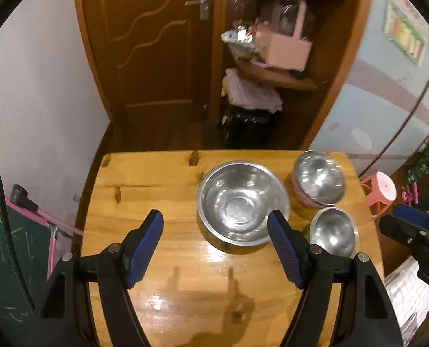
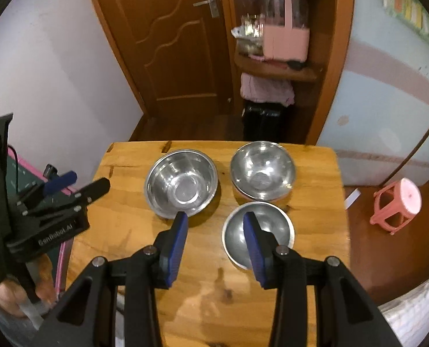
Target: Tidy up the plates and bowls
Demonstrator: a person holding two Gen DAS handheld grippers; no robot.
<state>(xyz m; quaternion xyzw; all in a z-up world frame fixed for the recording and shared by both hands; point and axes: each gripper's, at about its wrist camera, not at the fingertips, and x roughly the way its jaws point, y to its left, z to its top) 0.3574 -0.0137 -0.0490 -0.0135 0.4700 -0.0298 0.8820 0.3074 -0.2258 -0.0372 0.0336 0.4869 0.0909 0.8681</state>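
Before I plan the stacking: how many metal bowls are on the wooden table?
3. The large steel bowl sits left, the pink-based bowl at the far right, the small steel bowl nearest. None looks hidden.

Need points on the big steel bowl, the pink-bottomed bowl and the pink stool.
Big bowl (image 1: 240, 205): left wrist view, inner floor.
Pink-bottomed bowl (image 2: 262, 170): right wrist view, steel inside wall.
Stool (image 2: 408, 195): right wrist view, round seat top.
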